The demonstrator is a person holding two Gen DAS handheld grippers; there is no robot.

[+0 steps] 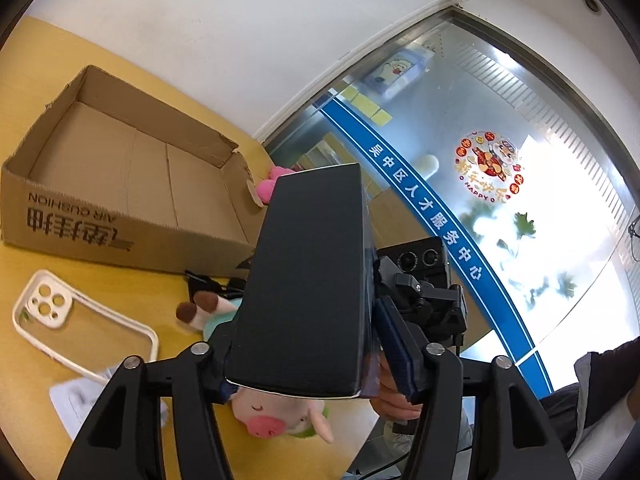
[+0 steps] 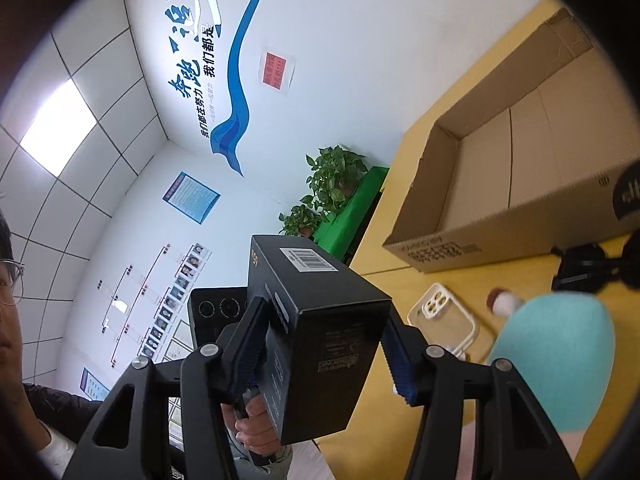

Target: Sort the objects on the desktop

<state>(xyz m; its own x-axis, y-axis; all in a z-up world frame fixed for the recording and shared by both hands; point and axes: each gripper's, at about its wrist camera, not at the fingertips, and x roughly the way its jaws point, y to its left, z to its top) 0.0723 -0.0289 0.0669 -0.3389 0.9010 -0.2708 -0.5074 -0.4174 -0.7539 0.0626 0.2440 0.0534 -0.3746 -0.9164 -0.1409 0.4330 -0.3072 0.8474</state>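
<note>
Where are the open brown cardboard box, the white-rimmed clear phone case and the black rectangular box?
Open brown cardboard box [image 1: 120, 164]: left wrist view, on its bare inner floor.
White-rimmed clear phone case [image 1: 48, 300]: left wrist view, on its white camera block.
Black rectangular box [image 2: 320, 336]: right wrist view, on its near corner edge.

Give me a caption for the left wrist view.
Black box between the left gripper's fingers, above a plush pig and cardboard tray.

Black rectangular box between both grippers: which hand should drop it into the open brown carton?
Right. The right gripper appears clamped on the black rectangular box, open brown carton ahead; the left gripper stands clear of it.
</note>
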